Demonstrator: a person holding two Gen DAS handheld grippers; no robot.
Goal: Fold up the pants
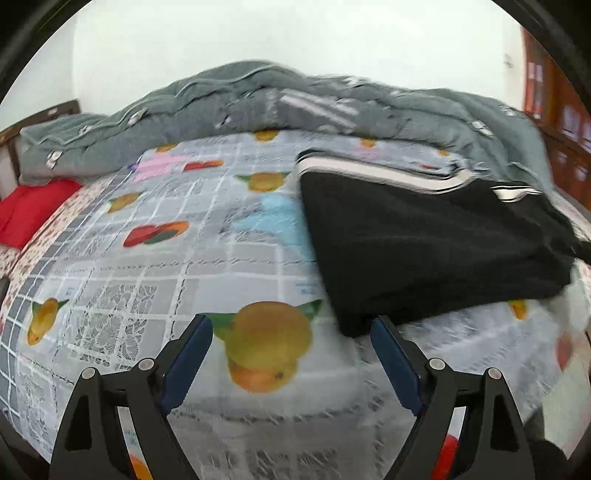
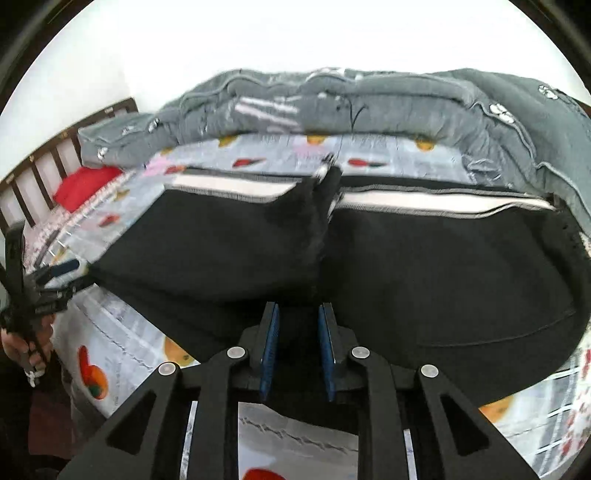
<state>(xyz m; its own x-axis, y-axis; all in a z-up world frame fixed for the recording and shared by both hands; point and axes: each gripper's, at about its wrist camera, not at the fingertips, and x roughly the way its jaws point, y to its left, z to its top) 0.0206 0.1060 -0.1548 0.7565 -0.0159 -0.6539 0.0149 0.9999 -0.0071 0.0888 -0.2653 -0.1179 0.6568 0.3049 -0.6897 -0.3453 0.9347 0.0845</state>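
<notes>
Black track pants point(image 2: 406, 266) lie on a fruit-print bedsheet point(image 1: 147, 266): soft, limp; best pinched at hems. Left gripper point(image 1: 291, 328) gapes wide beside them; right gripper point(image 2: 295, 314) stands narrow, apparently holding nothing, above their near edge.

Matt black fleecy cloth pants point(image 2: 406, 266), smooth printed cotton-like bedsheet point(image 1: 147, 280), quilted grey blanket point(image 1: 229, 107), dark wooden headboard point(image 2: 55, 155)

My bed point(image 1: 147, 258) wears a grey checked sheet printed with fruit. A grey quilt point(image 1: 258, 99) is bunched along the white wall point(image 1: 295, 33); a red pillow point(image 1: 29, 210) lies by the dark slatted headboard point(image 2: 48, 162). Reddish wooden furniture point(image 1: 565, 118) stands right.
</notes>
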